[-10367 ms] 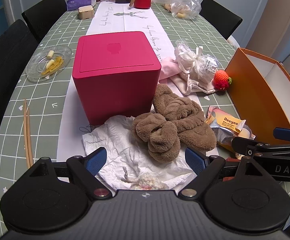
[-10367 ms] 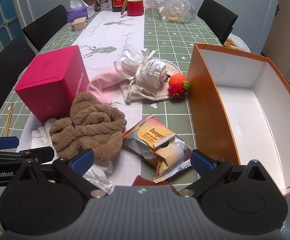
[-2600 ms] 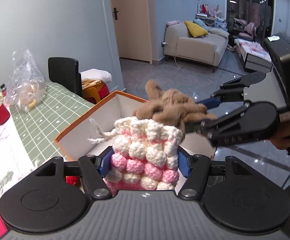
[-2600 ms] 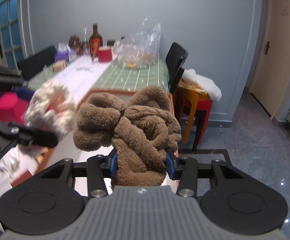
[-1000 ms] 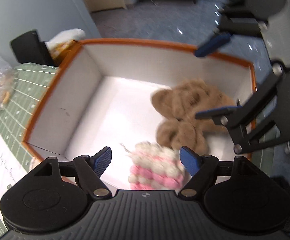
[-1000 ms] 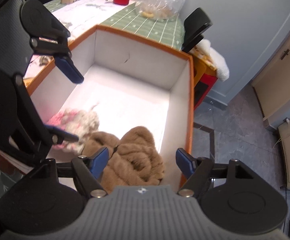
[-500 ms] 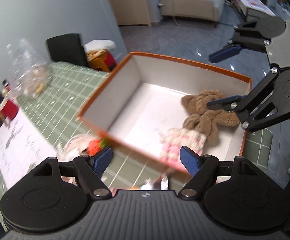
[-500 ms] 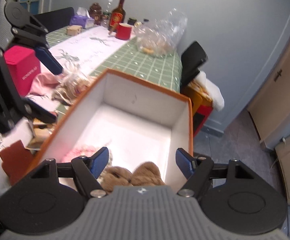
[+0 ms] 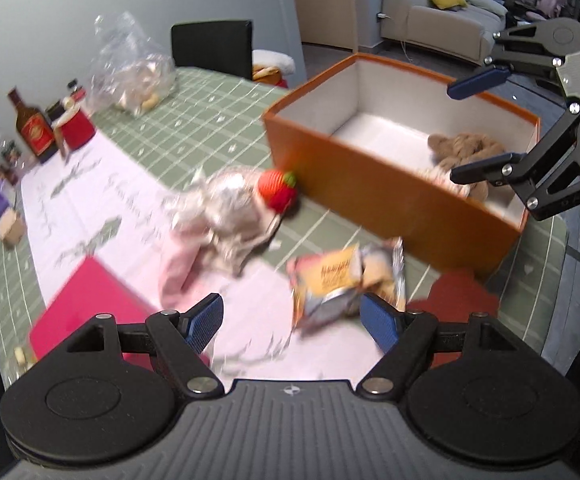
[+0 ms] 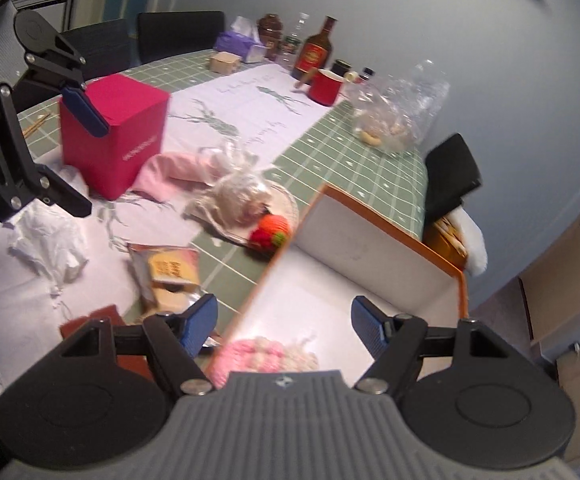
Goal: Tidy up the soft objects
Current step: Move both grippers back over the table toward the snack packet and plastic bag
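Left wrist view: the left gripper (image 9: 292, 322) hangs with jaws spread wide and nothing between them. The orange box (image 9: 374, 184) is the landmark. The brown plush (image 9: 464, 146) lies inside it; the pink-and-white crocheted piece (image 10: 264, 354) too. The right gripper (image 10: 284, 326) is also apart and empty, above the box's near end. A knitted strawberry (image 9: 276, 190) sits against its outer wall.

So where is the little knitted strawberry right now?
The knitted strawberry lies on the green table, against the orange box's outer wall, beside the clear wrapped bundle.
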The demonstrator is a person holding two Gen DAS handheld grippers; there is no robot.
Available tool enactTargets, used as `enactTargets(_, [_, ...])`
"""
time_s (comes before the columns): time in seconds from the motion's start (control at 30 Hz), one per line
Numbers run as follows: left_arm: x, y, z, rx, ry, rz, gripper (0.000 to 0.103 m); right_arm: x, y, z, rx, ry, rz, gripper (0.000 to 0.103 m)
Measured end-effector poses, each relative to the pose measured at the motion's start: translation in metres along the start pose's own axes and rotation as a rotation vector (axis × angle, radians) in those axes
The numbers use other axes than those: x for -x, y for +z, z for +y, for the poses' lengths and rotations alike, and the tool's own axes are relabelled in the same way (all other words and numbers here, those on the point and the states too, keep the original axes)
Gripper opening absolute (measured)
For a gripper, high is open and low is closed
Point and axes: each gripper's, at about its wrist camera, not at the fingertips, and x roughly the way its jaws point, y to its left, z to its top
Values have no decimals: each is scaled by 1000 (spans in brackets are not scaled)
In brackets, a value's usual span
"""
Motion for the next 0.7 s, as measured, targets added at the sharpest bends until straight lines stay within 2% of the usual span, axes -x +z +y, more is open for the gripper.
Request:
enactTargets(0.2, [-16, -47, 16, 22, -33, 29, 92, -18, 19, 41, 84, 50, 23, 73])
enactTargets(0.37, [-27, -77, 15, -84, 1, 84, 92, -40, 30, 67, 132, 92, 72, 73])
enactTargets(0.53, [-37, -85, 21, -95, -37, 111, 92, -64, 39, 88, 172, 102, 122, 73])
enactTargets(0.6, [-40, -86, 19, -115, -52, 117, 92, -70, 40, 96, 182, 100, 134, 78])
enactTargets(0.7, [-46, -87, 16, -127, -58, 129, 92, -79, 40, 101, 184, 102, 155, 81])
